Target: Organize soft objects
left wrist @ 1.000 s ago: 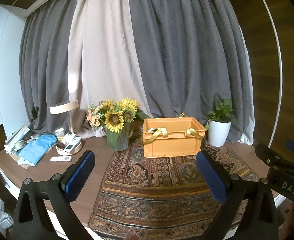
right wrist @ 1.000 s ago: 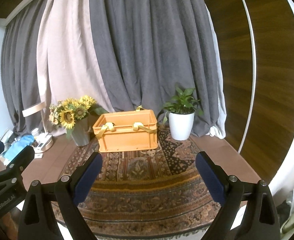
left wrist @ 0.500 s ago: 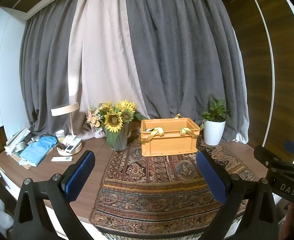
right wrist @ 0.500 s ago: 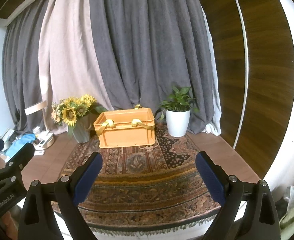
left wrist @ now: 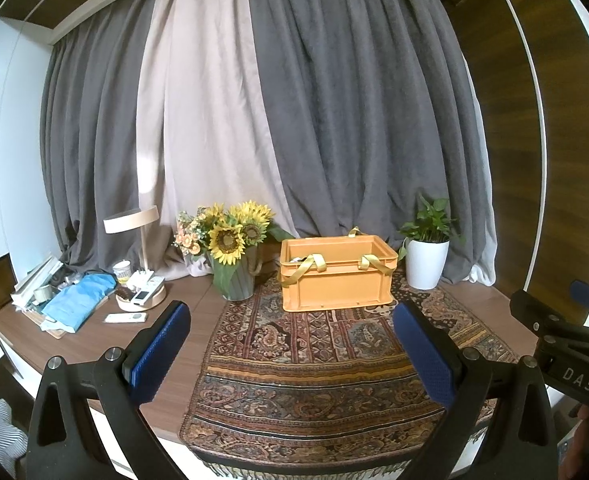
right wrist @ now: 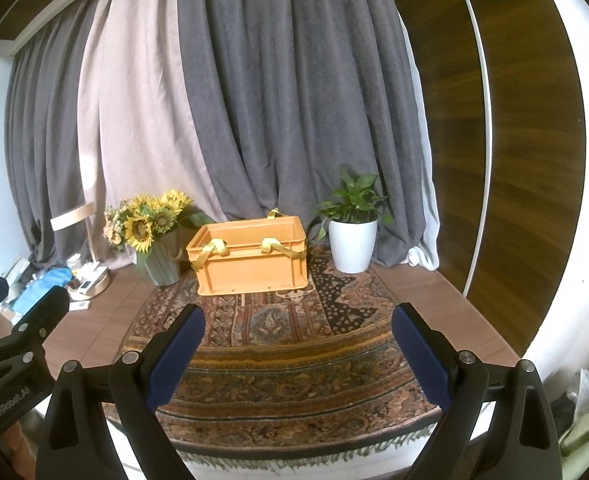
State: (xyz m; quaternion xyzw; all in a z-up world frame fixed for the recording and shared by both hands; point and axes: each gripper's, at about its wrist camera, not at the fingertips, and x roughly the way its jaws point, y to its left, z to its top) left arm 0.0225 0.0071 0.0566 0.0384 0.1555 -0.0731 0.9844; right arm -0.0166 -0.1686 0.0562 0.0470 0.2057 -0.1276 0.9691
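An orange plastic crate point(left wrist: 336, 274) with yellow straps over its rim stands at the back of a patterned rug point(left wrist: 326, 364) on a wooden table; it also shows in the right wrist view point(right wrist: 250, 256). Its inside is mostly hidden. My left gripper point(left wrist: 290, 344) is open and empty, well in front of the crate above the rug's front part. My right gripper point(right wrist: 296, 350) is open and empty, also well short of the crate. Each gripper shows at the edge of the other's view.
A vase of sunflowers point(left wrist: 232, 250) stands left of the crate, a white potted plant point(left wrist: 426, 260) right of it. A lamp point(left wrist: 134, 220), blue cloth point(left wrist: 78, 298), remotes and small items crowd the table's left end. Curtains hang behind. Cloths point(right wrist: 586, 412) lie low right.
Both grippers have drawn back and risen a little; the crate and table look smaller and farther. Both stay open and empty.
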